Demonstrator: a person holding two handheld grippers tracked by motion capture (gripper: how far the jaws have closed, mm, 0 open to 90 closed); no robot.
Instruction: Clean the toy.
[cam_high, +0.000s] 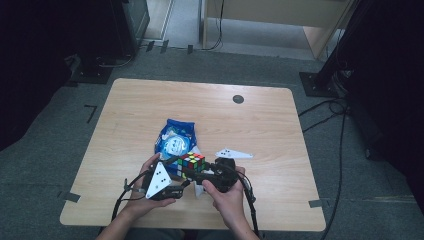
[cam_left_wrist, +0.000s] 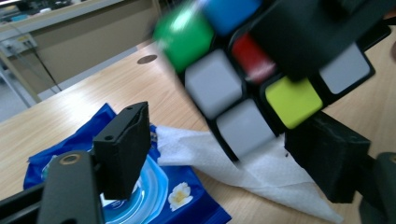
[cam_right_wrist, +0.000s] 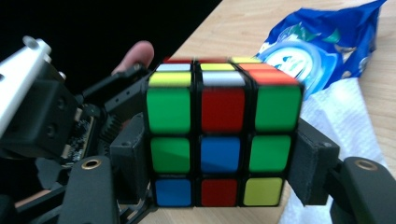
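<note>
Cube (cam_right_wrist: 219, 135) sits squarely between the right claw's (cam_right_wrist: 219, 163) two black jaws, whose pads press its left and right sides, so that claw is clenched on it; its near face shows green, red, blue and yellow squares. In the high view the cube (cam_high: 193, 162) is held up off the counter (cam_high: 260, 125), just in front of both hands. The left claw (cam_left_wrist: 233, 154) is released: its jaws stand apart, and the cube (cam_left_wrist: 243, 88) hangs close ahead of them, blurred, between and above their tips, with neither pad pressing on it. Beneath the cube lies a white tissue (cam_left_wrist: 261, 172), and beyond that a blue wipes packet (cam_high: 176, 137) rests on the counter.
</note>
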